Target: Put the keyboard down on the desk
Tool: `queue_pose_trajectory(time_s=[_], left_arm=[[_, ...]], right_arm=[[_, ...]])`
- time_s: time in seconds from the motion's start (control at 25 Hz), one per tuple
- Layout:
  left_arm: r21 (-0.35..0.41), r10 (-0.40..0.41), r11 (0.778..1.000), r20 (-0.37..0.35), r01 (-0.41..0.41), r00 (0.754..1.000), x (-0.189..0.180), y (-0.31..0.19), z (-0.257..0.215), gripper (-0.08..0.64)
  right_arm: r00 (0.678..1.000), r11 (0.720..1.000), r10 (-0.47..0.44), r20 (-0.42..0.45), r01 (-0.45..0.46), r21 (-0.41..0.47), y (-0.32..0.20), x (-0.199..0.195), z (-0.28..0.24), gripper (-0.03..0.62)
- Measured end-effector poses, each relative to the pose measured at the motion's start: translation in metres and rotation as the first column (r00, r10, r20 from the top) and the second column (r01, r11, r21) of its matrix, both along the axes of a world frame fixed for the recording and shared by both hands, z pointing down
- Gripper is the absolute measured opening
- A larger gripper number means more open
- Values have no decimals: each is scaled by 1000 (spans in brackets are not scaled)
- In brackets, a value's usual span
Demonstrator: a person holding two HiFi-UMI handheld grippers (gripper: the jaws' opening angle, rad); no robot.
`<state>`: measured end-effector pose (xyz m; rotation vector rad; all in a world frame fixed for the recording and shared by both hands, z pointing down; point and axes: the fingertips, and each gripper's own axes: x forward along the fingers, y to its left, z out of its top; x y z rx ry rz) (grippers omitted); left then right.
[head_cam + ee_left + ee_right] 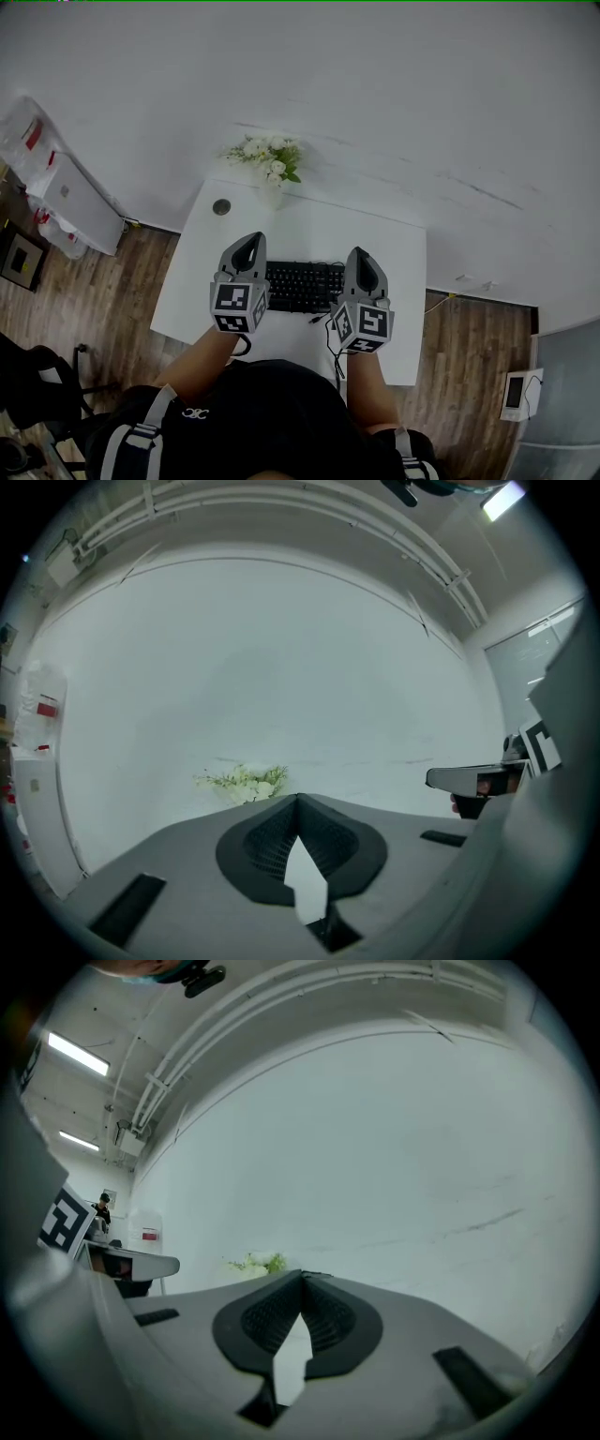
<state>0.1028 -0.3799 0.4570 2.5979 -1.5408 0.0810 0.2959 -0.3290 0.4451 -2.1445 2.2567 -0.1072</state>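
Observation:
A black keyboard (302, 286) lies flat on the white desk (300, 225), its two ends hidden under my grippers. The left gripper (249, 242) hovers over its left end and the right gripper (362, 255) over its right end. Both point toward the back wall. In the left gripper view the jaws (298, 801) are shut with nothing between them. The right gripper view shows its jaws (302, 1279) the same way. Neither gripper view shows the keyboard.
A vase of white flowers (270, 157) stands at the desk's back edge, beside a round cable hole (221, 206). The keyboard's cable (330, 349) trails off the front. A white wall rises behind. White bags and a panel (66, 197) sit on the floor at left.

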Motion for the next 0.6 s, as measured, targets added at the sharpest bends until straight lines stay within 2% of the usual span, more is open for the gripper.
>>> queue_pose_trajectory(time_s=[0.6], left_arm=[[-28,9,1000,2,-8,1000,-1,-4,6,0]], right_arm=[[999,1000,-11,47,12,-11,-3,-2,10,-2]])
